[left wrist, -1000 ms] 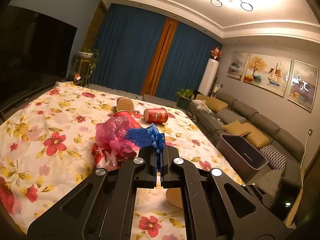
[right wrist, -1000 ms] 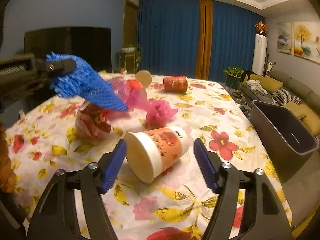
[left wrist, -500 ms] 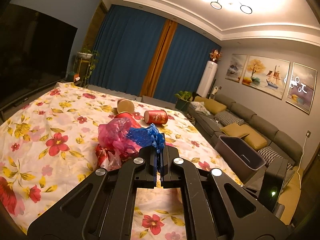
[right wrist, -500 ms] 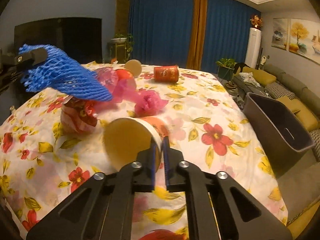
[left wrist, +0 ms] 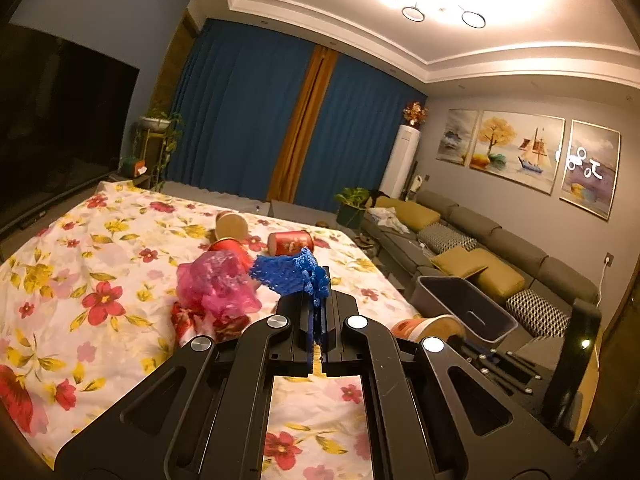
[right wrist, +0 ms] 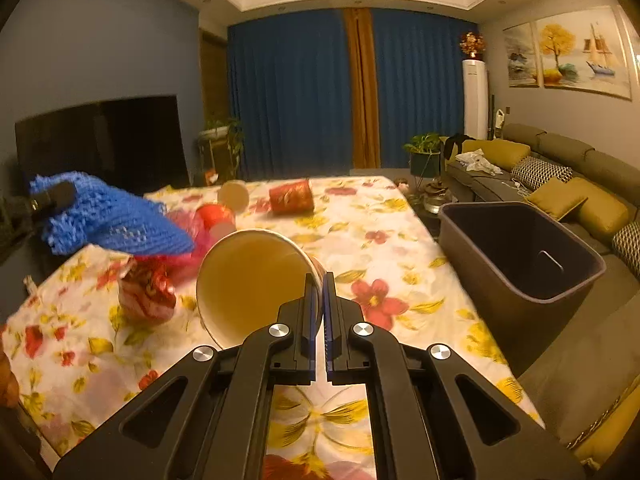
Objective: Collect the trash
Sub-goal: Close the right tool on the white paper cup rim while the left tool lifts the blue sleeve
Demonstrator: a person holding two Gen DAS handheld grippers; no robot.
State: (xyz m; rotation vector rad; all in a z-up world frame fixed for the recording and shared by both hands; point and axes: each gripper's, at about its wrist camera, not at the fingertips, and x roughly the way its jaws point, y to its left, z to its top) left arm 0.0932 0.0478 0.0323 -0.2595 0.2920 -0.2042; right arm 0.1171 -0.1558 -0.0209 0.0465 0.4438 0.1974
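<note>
My left gripper [left wrist: 318,304] is shut on a blue foam net [left wrist: 286,274] and holds it above the flowered tablecloth [left wrist: 80,280]. The same blue net [right wrist: 112,220] shows at the left of the right wrist view. My right gripper [right wrist: 319,280] is shut on the rim of an orange paper cup [right wrist: 252,280], lifted off the table with its mouth toward the camera. In the left wrist view that paper cup [left wrist: 424,326] hangs near the bin. A dark grey bin [right wrist: 516,248] stands off the table's right edge; it shows again as the bin [left wrist: 464,308].
On the table lie a pink plastic bag [left wrist: 216,286], a red wrapper [right wrist: 148,288], a red can [right wrist: 291,197] on its side and two more cups [right wrist: 234,196]. A sofa [left wrist: 500,256] with cushions runs along the right wall. A television [right wrist: 104,140] is at the left.
The right gripper went from open around the cup lying on the table to shut on its rim, then lifted it and carried it right toward the bin. The left gripper kept holding the net.
</note>
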